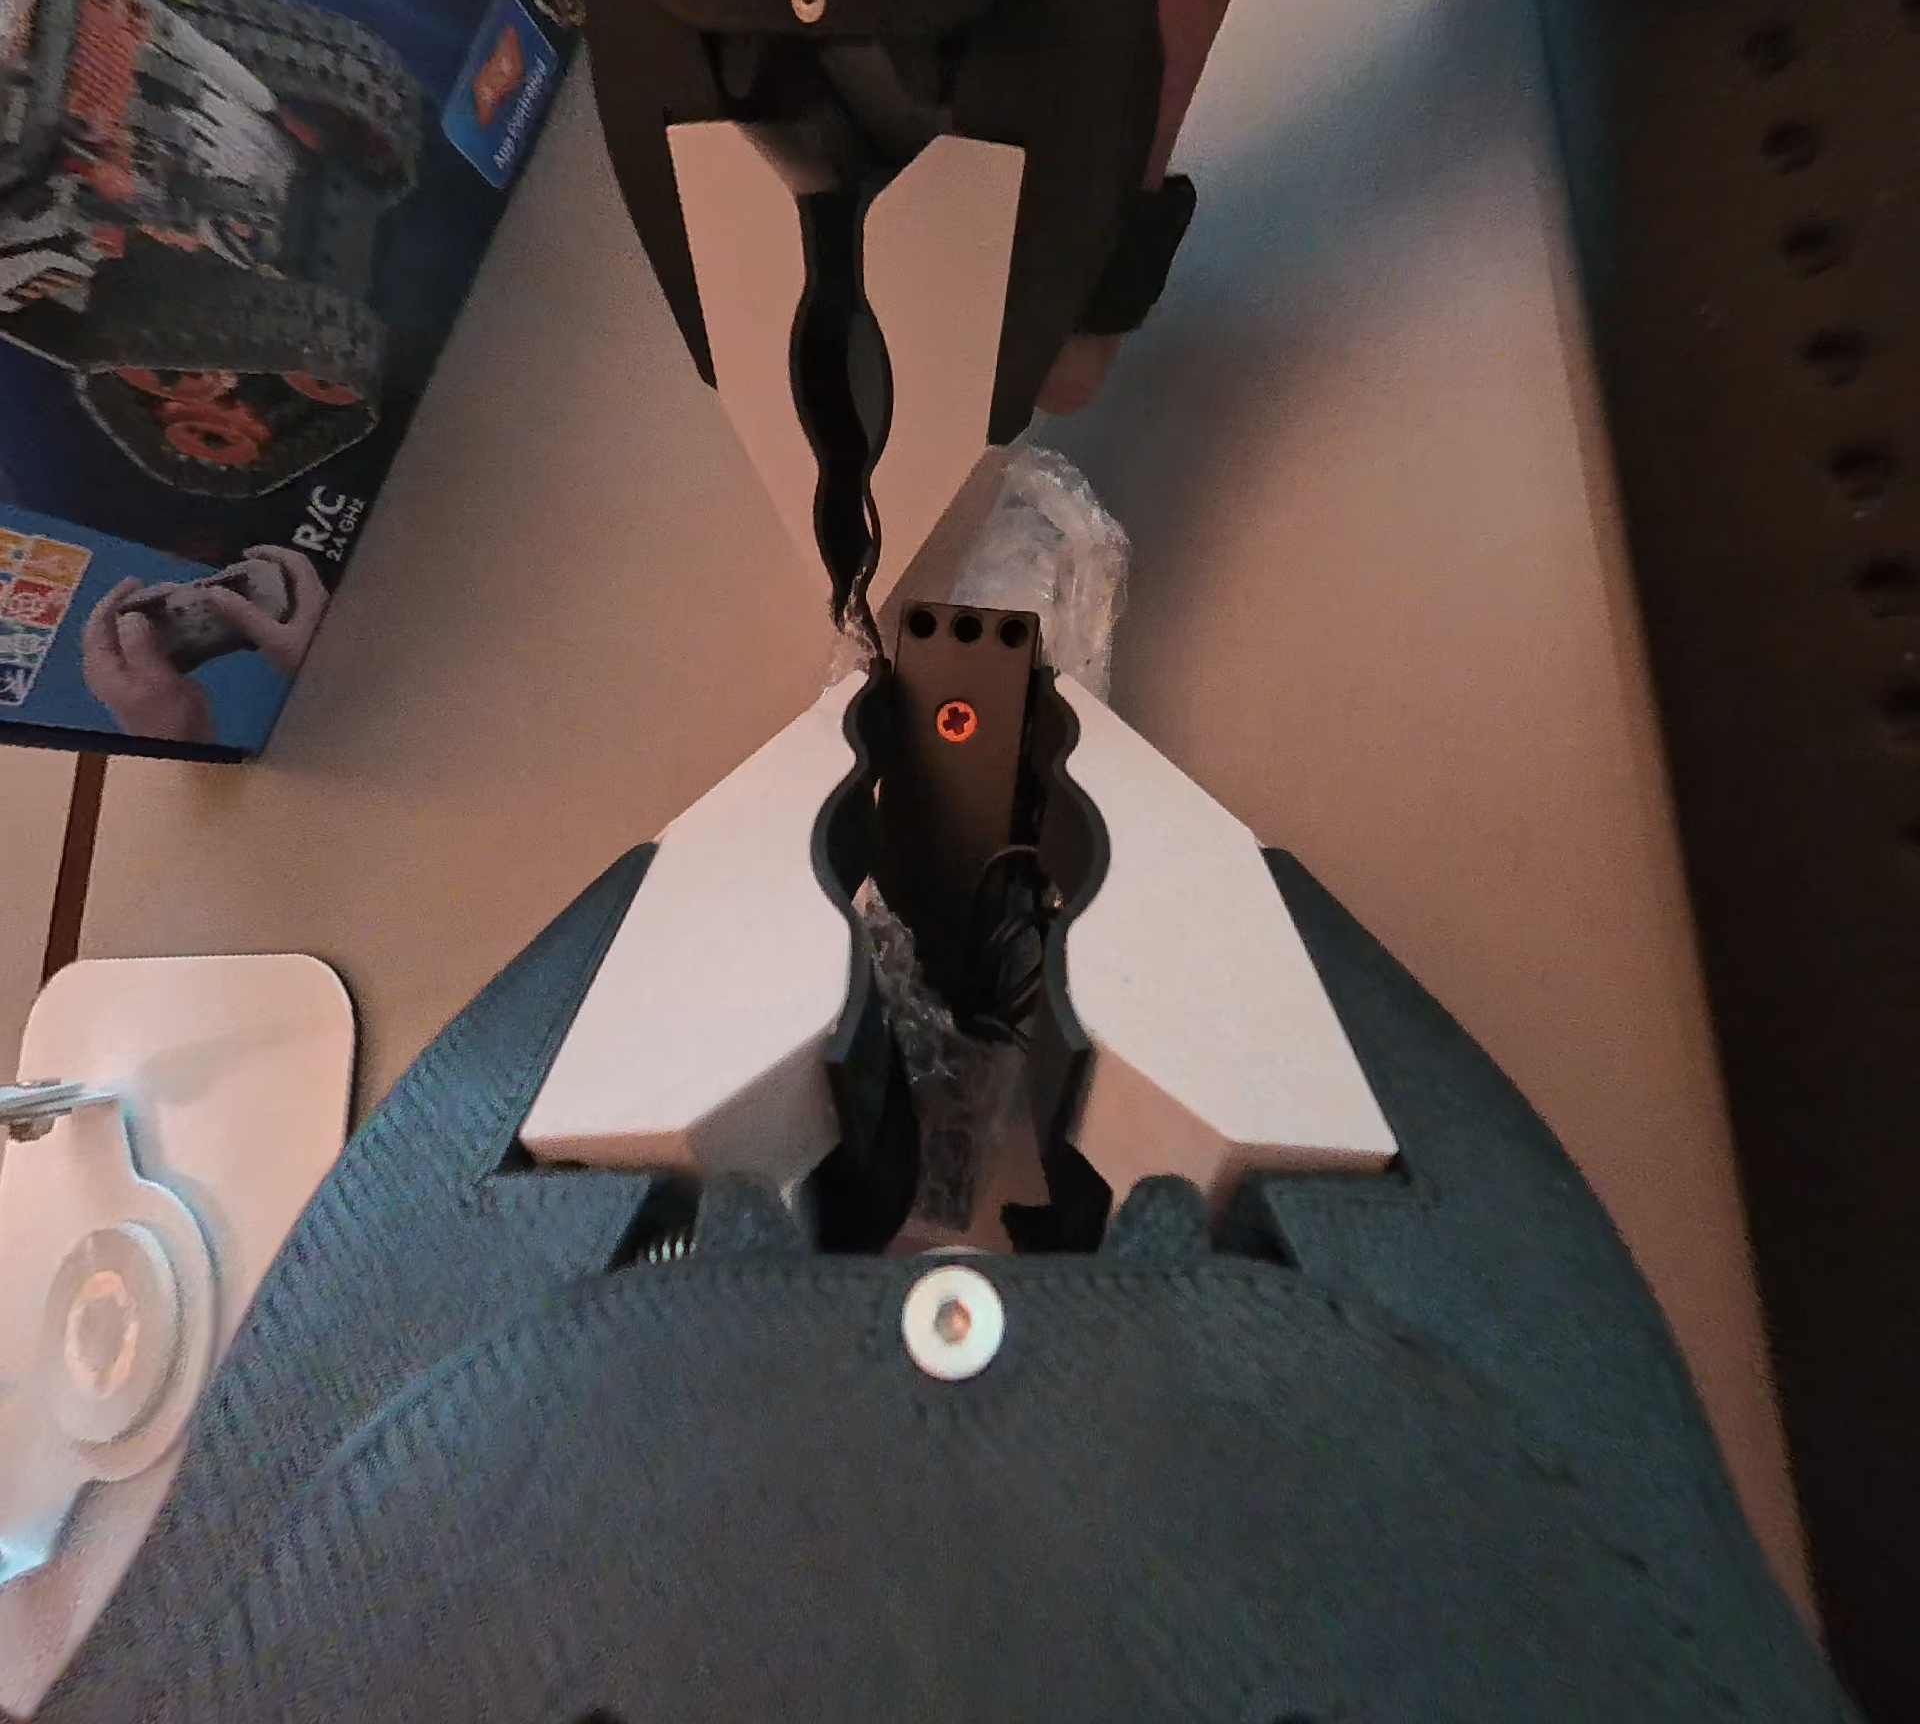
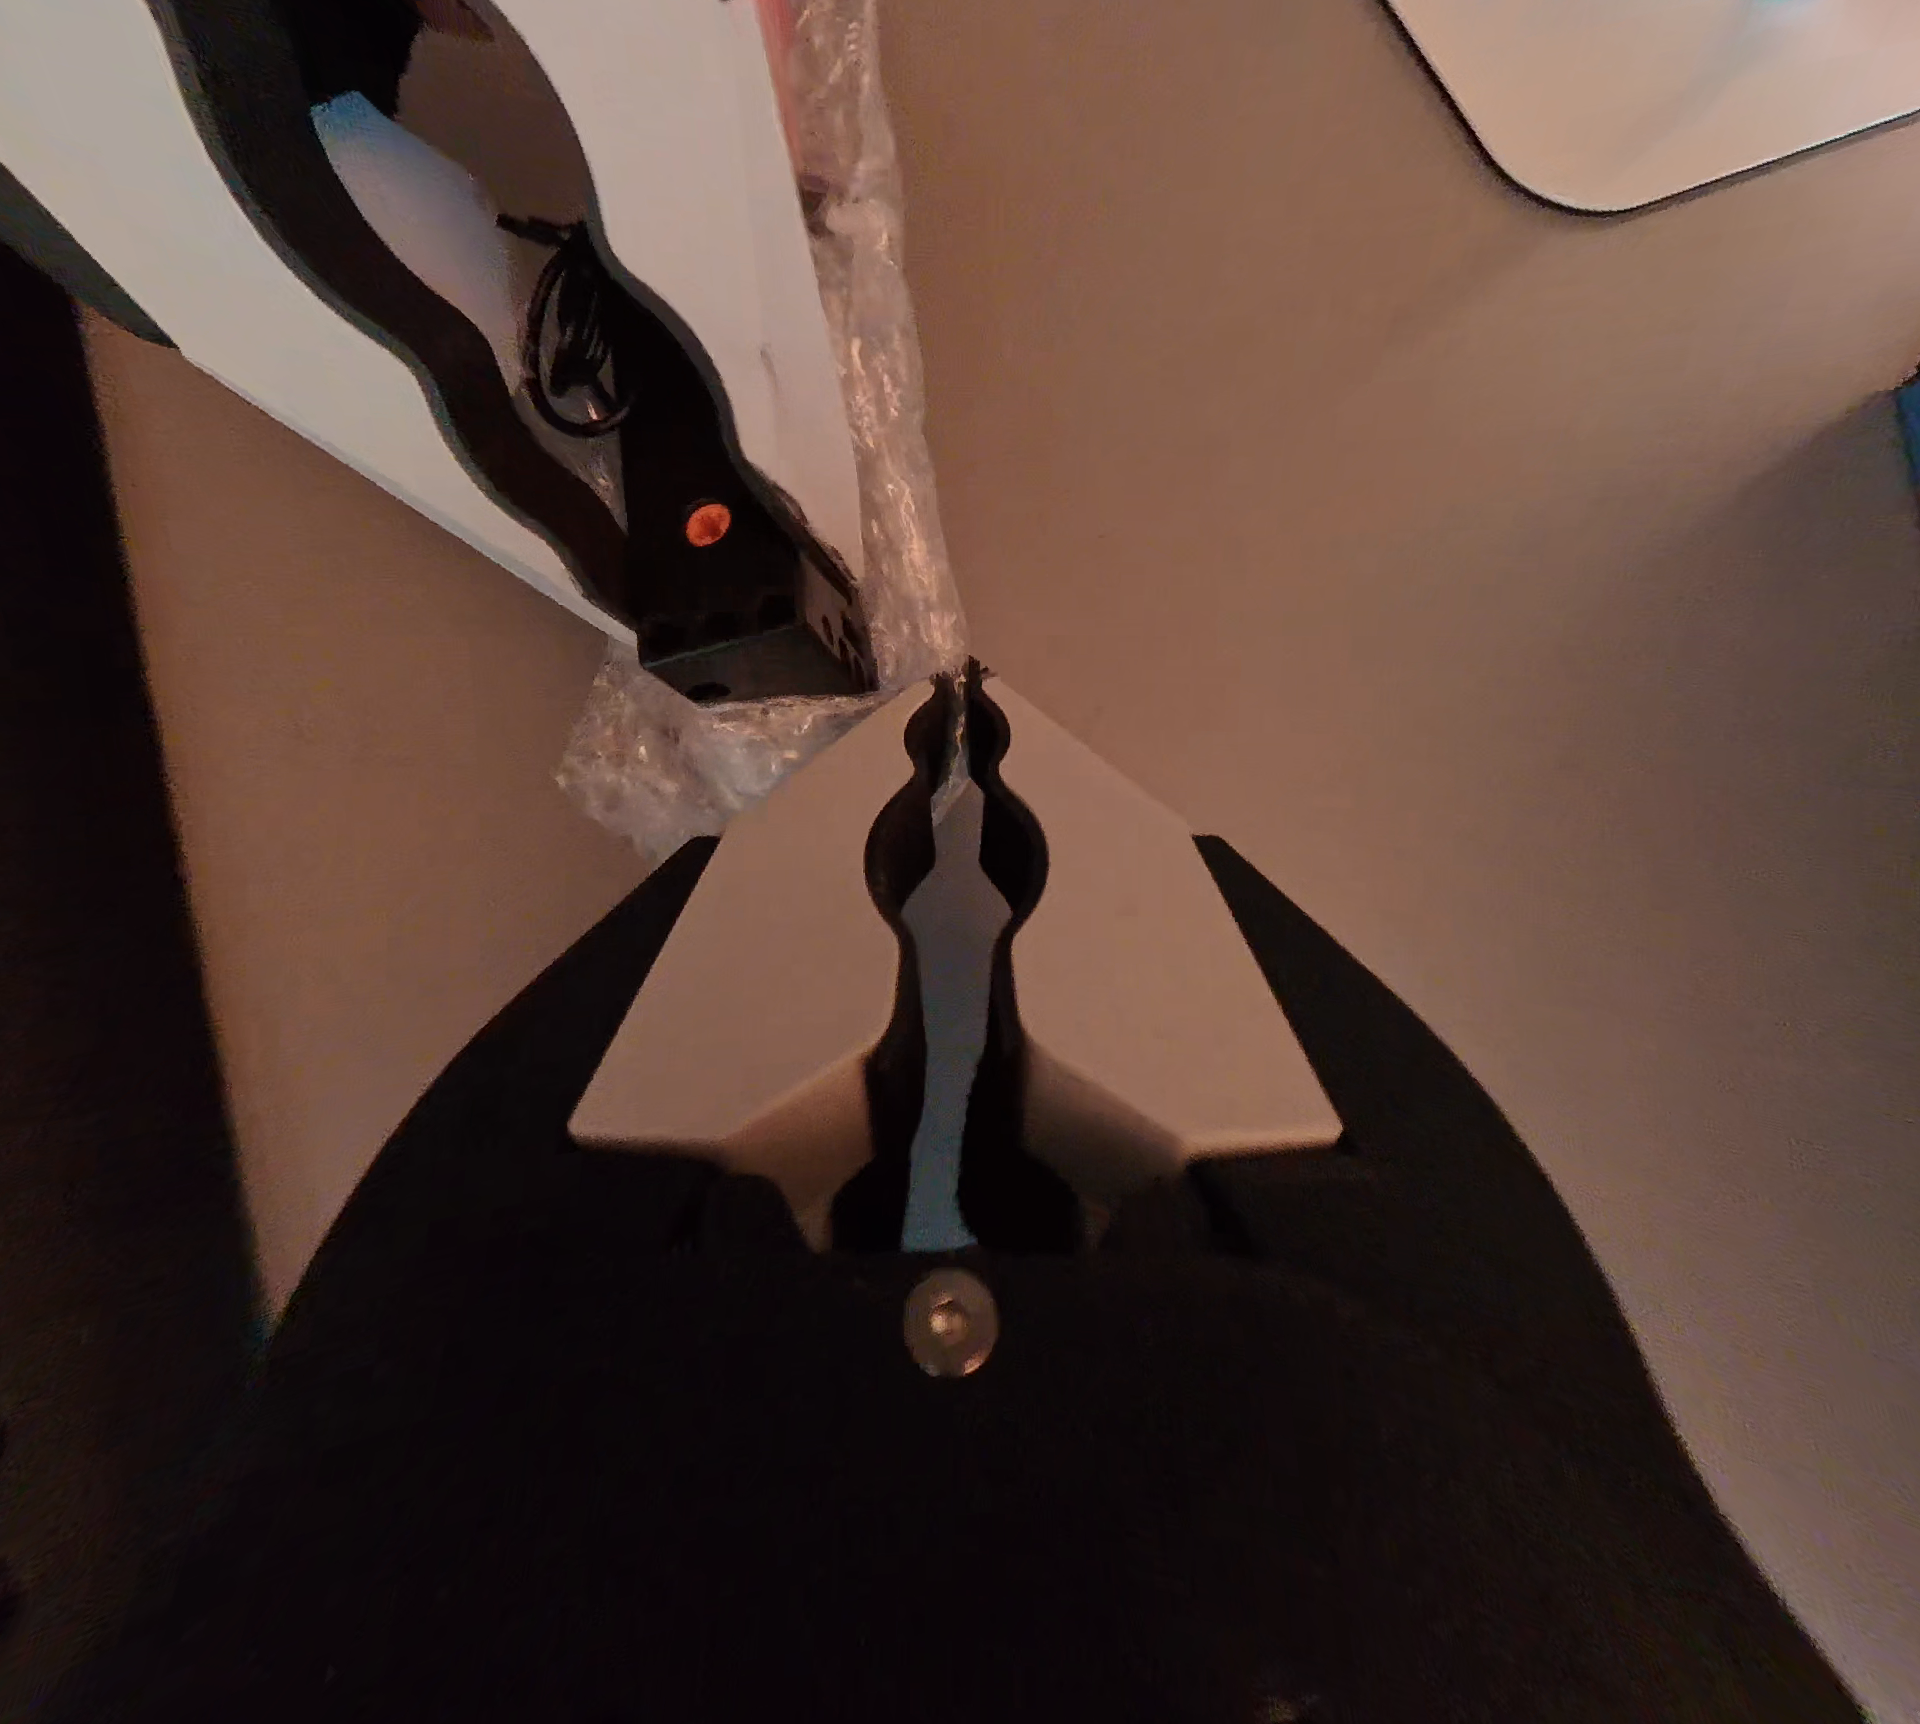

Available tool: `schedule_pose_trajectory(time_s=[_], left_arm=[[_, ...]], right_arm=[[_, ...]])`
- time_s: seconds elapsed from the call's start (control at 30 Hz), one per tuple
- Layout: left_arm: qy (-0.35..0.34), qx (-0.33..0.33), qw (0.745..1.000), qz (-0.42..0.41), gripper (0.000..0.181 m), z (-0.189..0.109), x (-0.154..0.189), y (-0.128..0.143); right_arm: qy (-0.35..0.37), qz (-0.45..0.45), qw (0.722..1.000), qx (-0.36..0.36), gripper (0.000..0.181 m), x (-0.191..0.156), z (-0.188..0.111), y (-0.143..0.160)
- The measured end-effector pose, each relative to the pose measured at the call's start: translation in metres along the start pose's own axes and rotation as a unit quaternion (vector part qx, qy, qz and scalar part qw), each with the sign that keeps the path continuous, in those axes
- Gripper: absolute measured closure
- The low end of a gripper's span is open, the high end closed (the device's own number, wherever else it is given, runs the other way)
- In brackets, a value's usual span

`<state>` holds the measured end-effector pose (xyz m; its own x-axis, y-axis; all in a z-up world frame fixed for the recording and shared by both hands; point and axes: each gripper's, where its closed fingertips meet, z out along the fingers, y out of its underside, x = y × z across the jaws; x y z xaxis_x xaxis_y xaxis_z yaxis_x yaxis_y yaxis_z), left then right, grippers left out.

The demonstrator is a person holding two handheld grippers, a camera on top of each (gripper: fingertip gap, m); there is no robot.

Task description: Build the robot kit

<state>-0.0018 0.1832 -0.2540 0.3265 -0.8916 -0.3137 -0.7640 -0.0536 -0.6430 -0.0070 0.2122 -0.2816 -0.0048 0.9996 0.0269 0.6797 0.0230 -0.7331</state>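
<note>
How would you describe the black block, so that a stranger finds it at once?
Start at the beige table and find the left gripper, beside the blue toy box. Between its white fingers sits the black block, half out of a clear plastic bag. It alone has an orange cross-shaped hole and three round holes at its end.

The left gripper [image 1: 961, 687] is reaching forward, its jaws parted and pressing on both sides of what sits between them. The right gripper [image 2: 961, 687] is pointing toward it from the opposite side, its jaws drawn nearly together at the tips. A person's hand [image 1: 1132, 261] is gripping the right gripper's body.
</note>
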Motion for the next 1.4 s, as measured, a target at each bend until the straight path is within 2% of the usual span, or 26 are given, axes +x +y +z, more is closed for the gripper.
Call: schedule_pose_trajectory(time_s=[0.33, 0.63, 0.7, 0.77, 0.83, 0.9, 0.97, 1.1, 1.17, 1.27, 1.33, 1.4], left_arm=[[-0.015, 0.134, 0.987, -0.090, 0.158, -0.024, 0.001, -0.014], [0.021, 0.237, 0.959, -0.156, 0.157, -0.042, -0.006, -0.019], [0.016, 0.289, 0.937, -0.196, 0.159, -0.065, -0.025, -0.020], [-0.004, 0.354, 0.904, -0.241, 0.158, -0.099, -0.050, -0.018], [-0.003, 0.352, 0.904, -0.242, 0.158, -0.100, -0.053, -0.015], [-0.009, 0.349, 0.906, -0.238, 0.158, -0.095, -0.050, -0.016], [-0.022, 0.364, 0.900, -0.239, 0.158, -0.107, -0.056, -0.015], [-0.071, 0.441, 0.856, -0.263, 0.158, -0.165, -0.089, -0.014], [-0.083, 0.477, 0.834, -0.266, 0.158, -0.193, -0.096, -0.016], [-0.096, 0.459, 0.851, -0.239, 0.158, -0.206, -0.090, -0.020], [-0.093, 0.414, 0.878, -0.219, 0.158, -0.199, -0.082, -0.017], [-0.124, 0.357, 0.905, -0.197, 0.158, -0.189, -0.078, -0.008]], right_arm=[[-0.058, -0.010, 0.997, 0.052, 0.181, -0.010, -0.016, -0.009], [-0.096, -0.036, 0.992, 0.070, 0.181, -0.021, -0.021, -0.007], [-0.080, -0.039, 0.996, 0.029, 0.181, -0.013, -0.018, 0.012], [-0.081, -0.029, 0.996, 0.033, 0.181, -0.012, -0.020, 0.014], [-0.080, -0.036, 0.995, 0.042, 0.181, -0.017, -0.019, 0.000], [-0.067, -0.046, 0.996, 0.023, 0.181, -0.015, -0.013, 0.002], [-0.037, -0.056, 0.997, 0.027, 0.181, -0.008, -0.018, 0.001], [-0.001, -0.089, 0.996, 0.020, 0.181, 0.000, -0.026, 0.009], [0.031, -0.135, 0.990, 0.022, 0.181, 0.001, -0.027, 0.004], [0.097, -0.193, 0.975, 0.048, 0.181, 0.006, -0.037, -0.016], [0.118, -0.218, 0.967, 0.051, 0.181, 0.005, -0.039, -0.022], [0.128, -0.225, 0.964, 0.054, 0.181, 0.005, -0.041, -0.025]])
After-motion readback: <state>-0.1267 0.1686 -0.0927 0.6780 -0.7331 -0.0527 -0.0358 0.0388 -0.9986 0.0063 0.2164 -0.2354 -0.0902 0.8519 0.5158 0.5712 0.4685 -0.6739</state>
